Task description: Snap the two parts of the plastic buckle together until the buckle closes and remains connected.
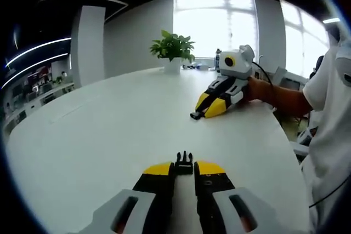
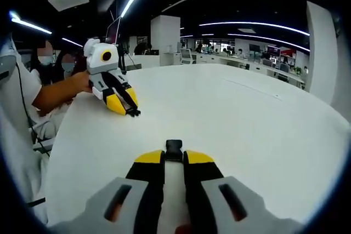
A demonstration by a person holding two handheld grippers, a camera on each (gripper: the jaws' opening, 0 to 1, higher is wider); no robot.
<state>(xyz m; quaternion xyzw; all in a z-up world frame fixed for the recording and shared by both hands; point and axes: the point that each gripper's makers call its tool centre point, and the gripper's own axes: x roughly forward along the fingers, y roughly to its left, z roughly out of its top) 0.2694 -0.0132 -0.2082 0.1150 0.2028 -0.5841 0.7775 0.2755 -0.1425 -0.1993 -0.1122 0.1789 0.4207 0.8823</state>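
Black plastic prong half (image 1: 184, 164) is pinched at the tips of the left gripper (image 1: 184, 169), jaws closed on it, prongs pointing forward. Right gripper (image 2: 174, 157) likewise clamps the socket half (image 2: 174, 147) at its tips. Both rest low over the white table (image 1: 109, 130), well apart, each facing the other across it. Judged step: both halves secured, mating not begun. Next move calls for bringing the grippers together, prongs aligned squarely with the socket mouth, then pressing until latched.

White table (image 1: 109, 130) – potted plant (image 1: 173, 50) at far edge; bright windows (image 1: 214, 20), possibly desks (image 2: 263, 53) beyond.
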